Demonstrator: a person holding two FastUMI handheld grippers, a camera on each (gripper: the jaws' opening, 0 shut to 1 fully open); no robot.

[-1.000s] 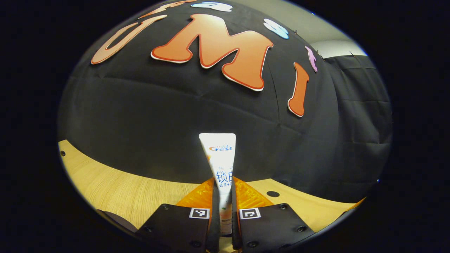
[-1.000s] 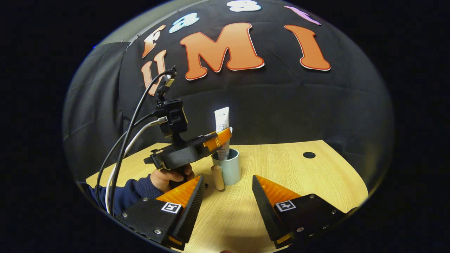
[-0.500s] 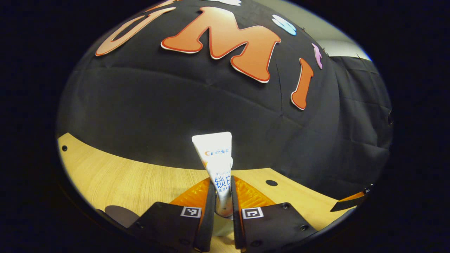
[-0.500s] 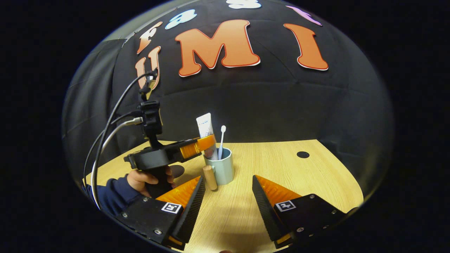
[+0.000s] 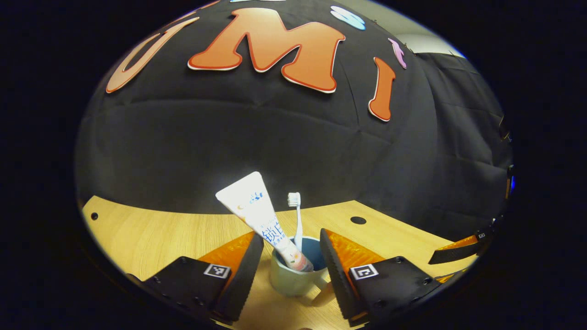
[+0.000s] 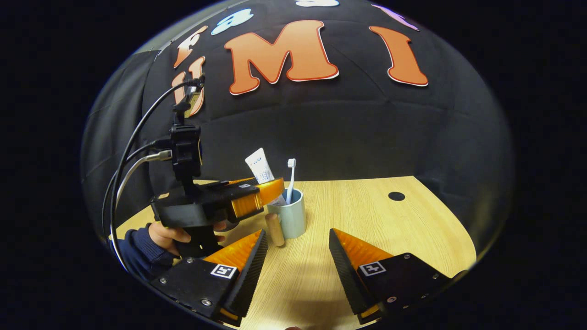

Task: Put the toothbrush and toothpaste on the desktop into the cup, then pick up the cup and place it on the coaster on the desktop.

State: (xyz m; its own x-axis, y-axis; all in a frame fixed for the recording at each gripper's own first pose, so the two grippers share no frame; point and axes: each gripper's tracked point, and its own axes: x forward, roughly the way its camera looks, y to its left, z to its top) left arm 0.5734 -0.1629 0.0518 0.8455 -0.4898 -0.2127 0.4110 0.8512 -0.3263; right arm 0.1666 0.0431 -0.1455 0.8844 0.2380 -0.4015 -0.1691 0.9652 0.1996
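A pale blue cup (image 5: 289,278) with a wooden handle (image 6: 275,230) stands on the wooden desktop (image 6: 376,220). Inside it a white toothpaste tube (image 5: 257,213) leans to the left, and a white toothbrush (image 5: 296,215) stands upright beside it. My left gripper (image 5: 291,233) is open, its fingers on either side of the cup and apart from the tube. In the right gripper view the left gripper (image 6: 270,189) hovers at the cup's (image 6: 290,215) rim, held by a hand (image 6: 167,233), with the tube (image 6: 260,167) and brush (image 6: 290,176) rising behind it. My right gripper (image 6: 297,233) is open and holds nothing, nearer than the cup.
A small dark hole (image 6: 396,196) marks the desktop at the far right. Black cloth closes off the back. Cables (image 6: 133,151) arc up from the left gripper. One finger of the right gripper (image 5: 458,250) shows at the far right of the left gripper view.
My left gripper opened and let go of the toothpaste tube, which now leans in the cup beside the toothbrush. The left gripper also drew back and sank a little. The right gripper barely moved.
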